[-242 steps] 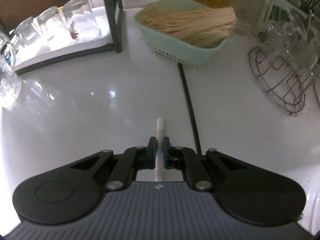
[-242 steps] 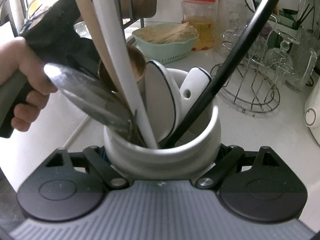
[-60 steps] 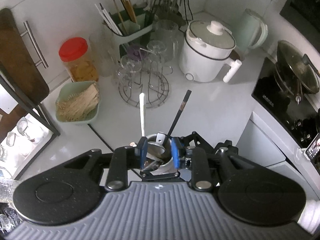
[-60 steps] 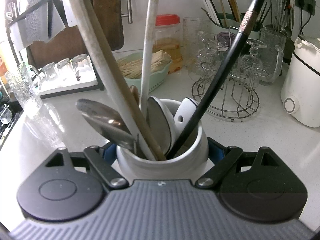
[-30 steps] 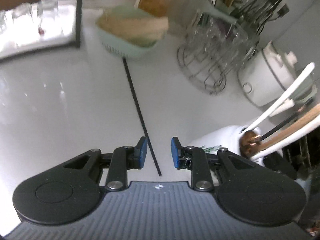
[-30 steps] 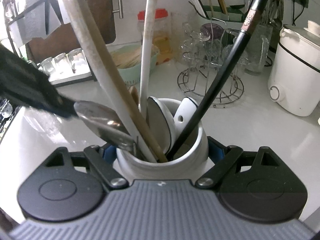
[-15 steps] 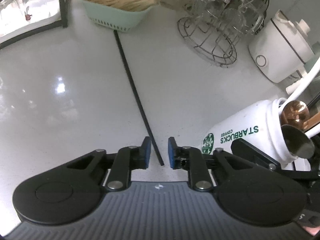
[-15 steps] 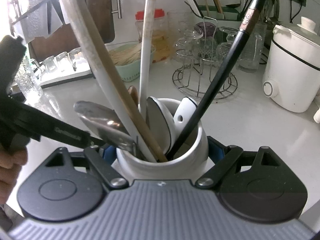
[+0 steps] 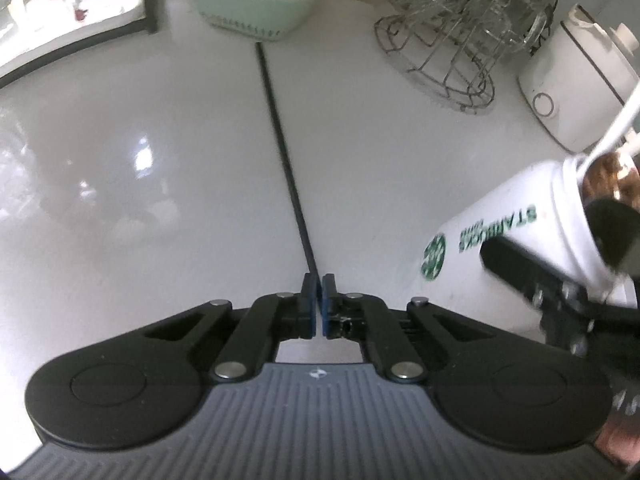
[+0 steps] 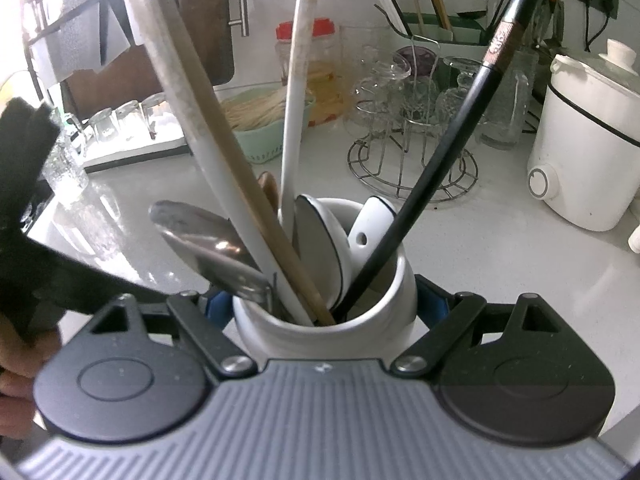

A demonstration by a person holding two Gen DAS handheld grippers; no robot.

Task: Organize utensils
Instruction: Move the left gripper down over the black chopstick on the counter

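Left wrist view showed the left gripper [image 9: 318,284], its jaws just closed, pinching the near end of a black chopstick [image 9: 280,136] that ran toward twelve o'clock across the white counter [image 9: 120,184]. At three o'clock the right gripper [image 10: 326,302] clasped the white Starbucks mug [image 9: 516,232] full of utensils.

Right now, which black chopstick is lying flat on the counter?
The one in the left gripper: that black chopstick lies on the counter, while the other stands in the cup.

A glossy white counter [image 9: 400,152] carries a black chopstick [image 9: 280,128], green basket [image 9: 256,12], wire glass rack [image 9: 440,68] and white cooker [image 9: 576,92].
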